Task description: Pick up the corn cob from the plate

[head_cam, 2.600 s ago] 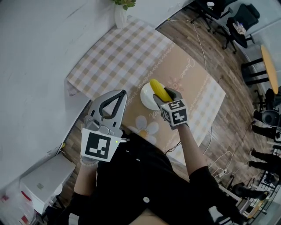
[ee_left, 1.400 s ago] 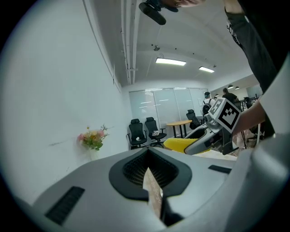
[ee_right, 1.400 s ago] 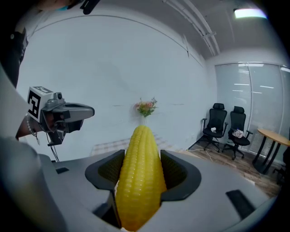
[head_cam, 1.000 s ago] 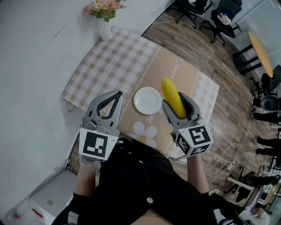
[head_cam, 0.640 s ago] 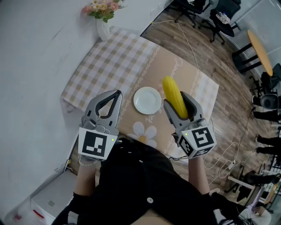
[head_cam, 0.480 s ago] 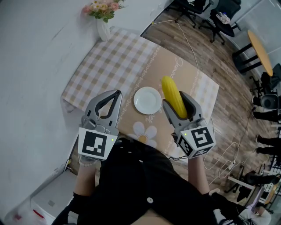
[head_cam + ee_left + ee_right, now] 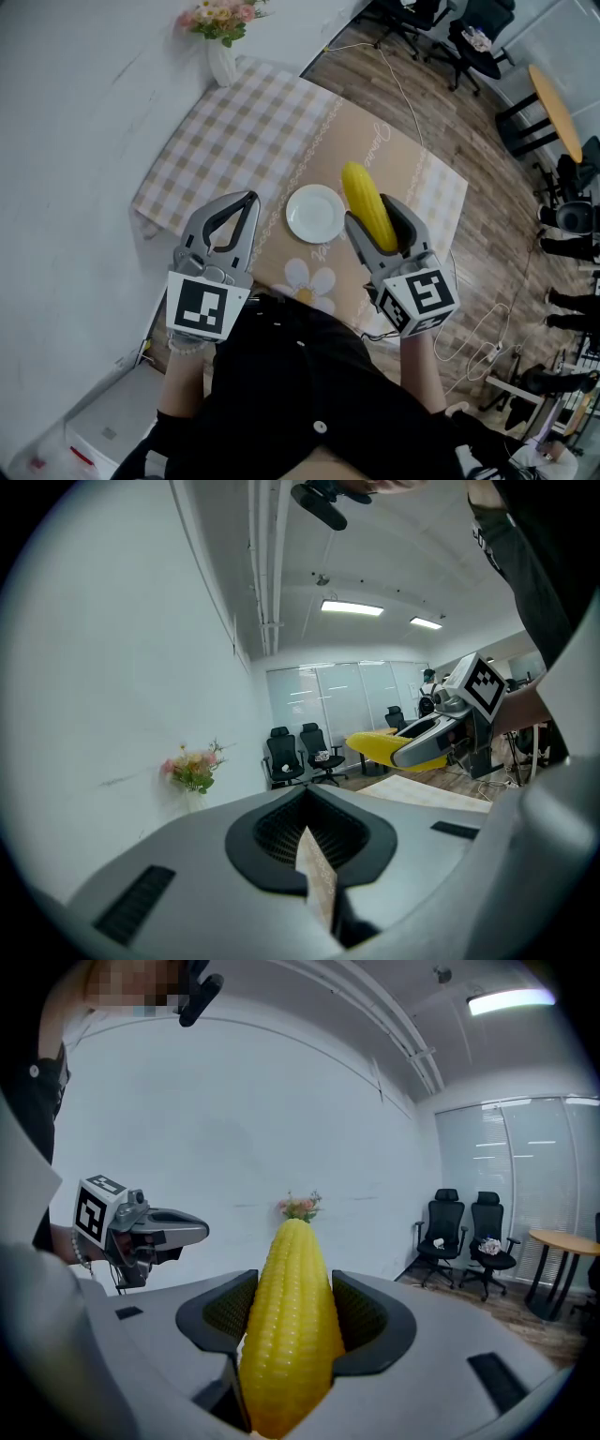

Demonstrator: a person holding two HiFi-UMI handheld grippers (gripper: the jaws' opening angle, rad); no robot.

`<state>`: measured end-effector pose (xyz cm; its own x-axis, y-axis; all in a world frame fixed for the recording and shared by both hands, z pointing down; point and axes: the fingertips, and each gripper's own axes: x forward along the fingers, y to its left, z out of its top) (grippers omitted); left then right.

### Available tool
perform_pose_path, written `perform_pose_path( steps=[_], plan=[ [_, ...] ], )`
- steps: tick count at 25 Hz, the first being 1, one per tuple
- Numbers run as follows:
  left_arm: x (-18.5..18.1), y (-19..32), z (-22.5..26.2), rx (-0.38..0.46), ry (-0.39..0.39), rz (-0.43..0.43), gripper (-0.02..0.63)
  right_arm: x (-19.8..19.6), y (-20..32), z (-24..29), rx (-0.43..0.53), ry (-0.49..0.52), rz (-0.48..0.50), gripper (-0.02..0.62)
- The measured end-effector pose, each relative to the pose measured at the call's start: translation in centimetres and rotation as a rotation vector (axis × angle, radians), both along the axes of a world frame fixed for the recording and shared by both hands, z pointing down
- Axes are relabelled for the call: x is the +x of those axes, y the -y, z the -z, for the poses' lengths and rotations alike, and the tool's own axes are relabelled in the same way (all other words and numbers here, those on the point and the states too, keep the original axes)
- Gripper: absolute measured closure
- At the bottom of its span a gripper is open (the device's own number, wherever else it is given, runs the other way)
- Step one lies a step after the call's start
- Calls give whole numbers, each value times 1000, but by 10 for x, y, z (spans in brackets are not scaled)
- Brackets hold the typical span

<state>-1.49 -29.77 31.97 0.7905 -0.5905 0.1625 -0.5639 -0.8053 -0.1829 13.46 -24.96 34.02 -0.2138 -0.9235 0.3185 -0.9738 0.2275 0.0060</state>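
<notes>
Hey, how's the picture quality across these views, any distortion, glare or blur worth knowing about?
Head view: fisheye bends the table edges; light even, no blur. Left gripper view: dark round vignette, ceiling lamp glares, its own jaws look slightly soft up close. Right gripper view: same vignette, corn cob sharp and evenly lit.

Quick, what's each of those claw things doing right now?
Left hand-held gripper: closed, empty.
Right hand-held gripper: closed on the corn cob.
</notes>
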Motion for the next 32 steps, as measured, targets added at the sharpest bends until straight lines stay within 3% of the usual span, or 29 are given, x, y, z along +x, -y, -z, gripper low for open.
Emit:
perform_pose_path(
  steps=[32],
  plan=[
    [-9,-6,2,5,-7,31,594,-5,-5,0,10,-13,12,342]
  ],
)
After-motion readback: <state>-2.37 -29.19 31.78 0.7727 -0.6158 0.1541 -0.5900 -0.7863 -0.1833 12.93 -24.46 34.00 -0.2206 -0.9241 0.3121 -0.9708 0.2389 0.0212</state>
